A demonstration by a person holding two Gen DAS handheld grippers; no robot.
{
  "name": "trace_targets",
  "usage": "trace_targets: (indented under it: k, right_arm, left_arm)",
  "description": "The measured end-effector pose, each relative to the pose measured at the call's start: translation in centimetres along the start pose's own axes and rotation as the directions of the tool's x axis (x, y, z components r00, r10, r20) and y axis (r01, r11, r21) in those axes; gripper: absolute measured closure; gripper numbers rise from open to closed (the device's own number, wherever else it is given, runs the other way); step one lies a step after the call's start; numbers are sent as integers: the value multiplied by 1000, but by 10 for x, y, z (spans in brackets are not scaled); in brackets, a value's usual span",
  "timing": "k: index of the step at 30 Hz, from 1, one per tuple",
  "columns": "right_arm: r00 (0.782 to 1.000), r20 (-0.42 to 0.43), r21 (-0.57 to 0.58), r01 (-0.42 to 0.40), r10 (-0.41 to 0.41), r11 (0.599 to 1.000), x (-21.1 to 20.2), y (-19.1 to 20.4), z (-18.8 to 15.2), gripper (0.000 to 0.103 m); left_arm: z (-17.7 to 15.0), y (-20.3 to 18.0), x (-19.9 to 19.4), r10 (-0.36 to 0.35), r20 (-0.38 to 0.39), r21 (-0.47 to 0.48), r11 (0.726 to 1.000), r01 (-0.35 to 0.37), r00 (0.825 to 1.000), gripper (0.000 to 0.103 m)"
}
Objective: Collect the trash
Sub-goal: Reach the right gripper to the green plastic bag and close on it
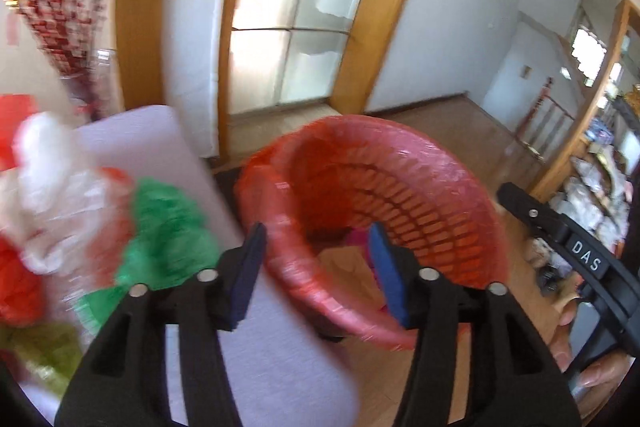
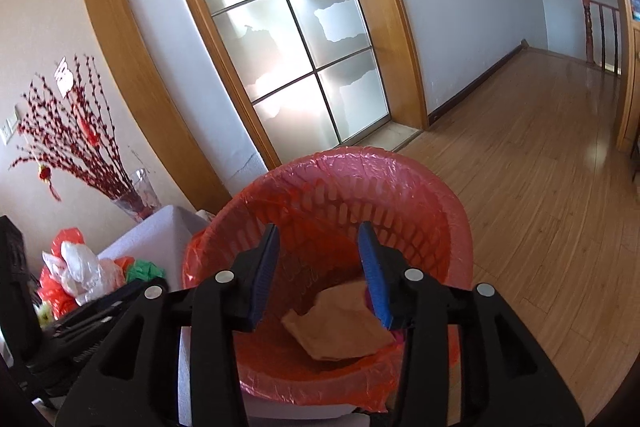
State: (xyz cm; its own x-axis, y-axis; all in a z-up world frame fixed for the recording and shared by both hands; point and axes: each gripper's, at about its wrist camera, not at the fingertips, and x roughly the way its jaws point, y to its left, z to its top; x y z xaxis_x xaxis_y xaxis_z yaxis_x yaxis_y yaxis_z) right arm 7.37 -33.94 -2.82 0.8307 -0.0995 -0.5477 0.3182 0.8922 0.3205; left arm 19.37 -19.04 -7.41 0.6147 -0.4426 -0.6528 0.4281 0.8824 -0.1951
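The left gripper point(image 1: 316, 255) is held with its blue-padded jaws spread apart and nothing between them, above the near rim of a red waste basket point(image 1: 448, 187). The basket is of slotted plastic and is lined with a thin red plastic bag, which is folded over the rim. The basket stands on the wooden floor point(image 1: 472, 131), touching or just beside the edge of a white worktop point(image 1: 160, 143).

On the worktop, to the left of the left gripper, a heap of crumpled plastic bags is seen, much blurred: a green bag point(image 1: 168, 227) lies nearest the basket, a white bag point(image 1: 48, 171) is behind it, and red bags point(image 1: 20, 283) lie at the left edge.

The right gripper point(image 2: 318, 275) is likewise held wide apart and empty, directly over the basket's mouth point(image 2: 440, 195). Inside the basket, a crumpled brown paper bag point(image 2: 340, 327) is seen lying on the bottom, with a piece of magenta material just beside it, mostly hidden by the right finger.

In the right wrist view the heap of bags point(image 2: 80, 271) is seen on the worktop point(image 2: 160, 231), and a glass vase point(image 2: 138, 195) holding red-budded branches stands at its far end. A frosted glass door in a wooden frame point(image 2: 288, 39) is seen behind the basket.
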Motion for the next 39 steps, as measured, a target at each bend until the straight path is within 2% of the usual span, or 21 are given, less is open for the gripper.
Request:
trace_targets:
  k: [4,9,12,17,22,27,32,36,39]
  right_arm:
    - [1000,-3,-66,-12,12,998,-6,21,-7,61]
    - [996,-34,-132,-83,80,988,-10,55,-18,61]
    - [989,-65,-179,-140,130,974,-9,84,-27,61]
    - [971,-136,-236,-223,195,946,3,131,-42,61]
    - [953,-206,-262,-275,225,925,21,167,-57,61]
    - [944,-245,-275,-286,220,918,37,189,-64,64]
    - [942,-279,-277,-267,188,923,58,202,-72,65]
    - [942,-300,-275,-238,152,932,73,205,-76,65]
    - [933,-332,-268,-236,140,934,82,207,-81,65]
  left_arm:
    - [-13,15,-28,95,38,-3,995,-95,995,37]
    - [-23,41,-71,214,110,0,976,-216,971,30]
    - [-30,56,-96,286,155,-10,958,-288,946,28]
    - [-45,97,-137,390,194,-80,921,-382,900,28]
    - [-53,138,-171,464,202,-181,883,-432,863,28]
    - [-64,174,-192,532,182,-263,837,-480,827,28]
    - [-73,205,-202,559,150,-324,807,-494,816,28]
    - [-76,221,-205,559,135,-354,798,-487,818,28]
    - [-77,223,-205,555,130,-359,799,-483,821,28]
